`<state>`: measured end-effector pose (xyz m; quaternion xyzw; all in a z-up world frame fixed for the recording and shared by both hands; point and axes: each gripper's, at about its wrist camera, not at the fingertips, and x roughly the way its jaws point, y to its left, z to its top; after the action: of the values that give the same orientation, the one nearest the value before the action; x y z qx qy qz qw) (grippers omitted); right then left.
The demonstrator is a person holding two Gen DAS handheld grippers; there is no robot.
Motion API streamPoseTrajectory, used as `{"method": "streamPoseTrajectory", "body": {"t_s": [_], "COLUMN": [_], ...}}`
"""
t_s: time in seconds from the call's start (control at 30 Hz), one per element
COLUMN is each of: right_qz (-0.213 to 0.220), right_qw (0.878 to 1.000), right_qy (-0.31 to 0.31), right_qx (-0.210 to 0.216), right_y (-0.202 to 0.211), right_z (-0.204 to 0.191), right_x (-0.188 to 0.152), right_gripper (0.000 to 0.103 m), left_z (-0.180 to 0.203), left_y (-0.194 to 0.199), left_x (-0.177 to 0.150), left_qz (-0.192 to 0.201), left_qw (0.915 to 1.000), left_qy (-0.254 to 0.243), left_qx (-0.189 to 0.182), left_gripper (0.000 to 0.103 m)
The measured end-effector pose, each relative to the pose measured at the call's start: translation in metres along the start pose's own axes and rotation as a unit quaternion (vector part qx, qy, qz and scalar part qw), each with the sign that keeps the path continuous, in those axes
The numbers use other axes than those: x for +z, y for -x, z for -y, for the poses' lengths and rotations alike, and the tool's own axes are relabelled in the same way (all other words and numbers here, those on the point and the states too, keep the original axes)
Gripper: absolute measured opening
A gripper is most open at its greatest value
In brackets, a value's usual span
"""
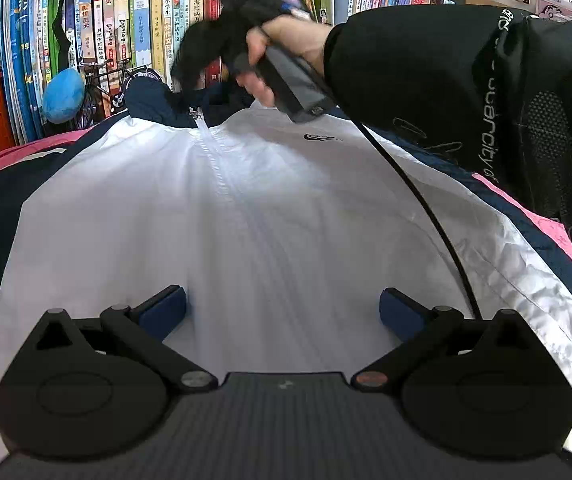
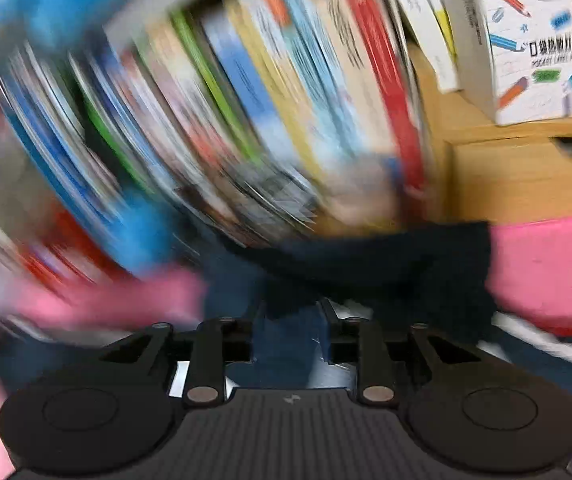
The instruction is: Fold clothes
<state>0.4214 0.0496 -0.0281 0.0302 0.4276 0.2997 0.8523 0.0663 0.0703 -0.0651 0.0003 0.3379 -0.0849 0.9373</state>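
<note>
Bookshelves [image 1: 146,28] packed with books back the jacket [image 1: 246,220]; left claw [image 1: 282,312] gapes empty, right claw [image 2: 290,320] pinches its navy cloth.

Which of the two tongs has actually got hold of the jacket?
The right tongs, closed on the dark navy jacket collar. The left tongs are wide open above the white front, gripping nothing.

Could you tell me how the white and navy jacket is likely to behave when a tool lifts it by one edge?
The jacket will probably drape limply; its thin fabric lies flat with fine wrinkles. Its sheen suggests a slippery shell, so it may slide. The zipper might stiffen the centre slightly.
</note>
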Motion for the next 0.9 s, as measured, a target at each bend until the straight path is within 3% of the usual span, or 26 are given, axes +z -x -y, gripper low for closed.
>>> {"method": "streamPoseTrajectory", "body": {"t_s": [0.03,0.27,0.37,0.4,0.43,0.5,0.53,0.6,0.73,0.83,0.9], "right_qz": [-0.015,-0.020,-0.021,-0.015,-0.001,0.024,0.027,0.014,-0.055,-0.046,-0.040], "right_qw": [1.000,0.997,0.997,0.997,0.997,0.989,0.990,0.997,0.997,0.998,0.999], "right_qy": [0.003,-0.069,-0.065,-0.064,-0.071,-0.080,-0.072,-0.042,-0.016,-0.009,-0.028], "right_qx": [-0.022,-0.040,-0.045,-0.025,0.029,0.124,0.120,0.059,-0.043,-0.035,-0.006], "right_y": [-0.006,-0.014,-0.015,-0.012,-0.005,0.008,0.011,0.012,-0.005,-0.005,-0.006], "right_z": [-0.001,0.006,-0.002,-0.003,-0.001,0.001,-0.002,-0.010,-0.012,-0.010,-0.006], "right_x": [-0.002,0.008,0.017,0.018,0.017,0.017,0.019,0.023,0.019,0.008,0.009], "right_gripper": [0.027,0.020,0.018,0.017,0.010,0.010,0.011,0.012,0.018,0.024,0.027], "left_z": [0.000,0.000,0.001,0.001,0.001,0.001,0.001,0.001,0.000,0.000,0.000], "left_y": [0.000,0.001,0.001,0.001,0.001,0.001,0.001,0.001,0.001,0.001,0.001], "left_x": [0.000,0.001,0.001,0.001,0.001,0.001,0.001,0.000,0.000,0.001,0.001], "left_qz": [0.000,0.000,0.000,0.000,0.000,0.000,0.001,0.001,0.001,0.001,0.001], "left_qw": [1.0000,1.0000,1.0000,1.0000,1.0000,1.0000,1.0000,1.0000,1.0000,1.0000,1.0000], "left_qy": [0.000,-0.001,0.000,0.000,0.000,0.000,0.000,0.001,0.001,0.001,0.001], "left_qx": [0.000,0.000,-0.001,-0.001,-0.001,-0.001,-0.001,-0.002,-0.002,-0.002,-0.002], "left_gripper": [0.103,0.103,0.103,0.103,0.103,0.103,0.103,0.103,0.103,0.103,0.103]}}
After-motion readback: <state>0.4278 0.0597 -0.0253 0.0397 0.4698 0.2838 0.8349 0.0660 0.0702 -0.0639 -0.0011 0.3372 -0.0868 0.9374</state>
